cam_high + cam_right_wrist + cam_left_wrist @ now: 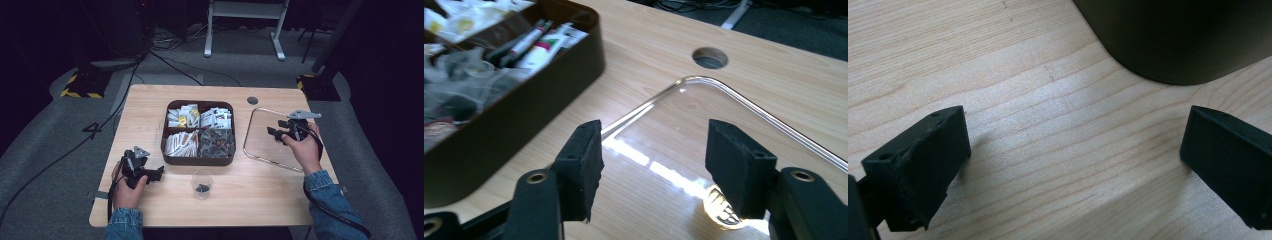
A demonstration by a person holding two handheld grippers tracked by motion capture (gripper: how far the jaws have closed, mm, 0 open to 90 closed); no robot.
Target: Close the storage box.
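Note:
A dark brown box [198, 160] with four compartments of sachets and packets sits mid-table. In front of it stands a small clear cup [202, 184] with something dark at its bottom. A clear flat lid [265, 145] lies to the right of the box. My left gripper [161, 172] rests low at the table's front left, open and empty, its jaws wide over bare wood [1075, 145] with the box's corner [1173, 35] just ahead. My right gripper [272, 132] hovers over the clear lid [704, 107], open with nothing between its jaws [654, 150], the box [524, 110] to its left.
A round cable hole [252, 100] lies in the tabletop behind the lid, also seen in the right gripper view [710, 57]. Bare wood runs along the table's front edge [250, 210]. Cables and a stand's legs [245, 30] lie on the floor beyond.

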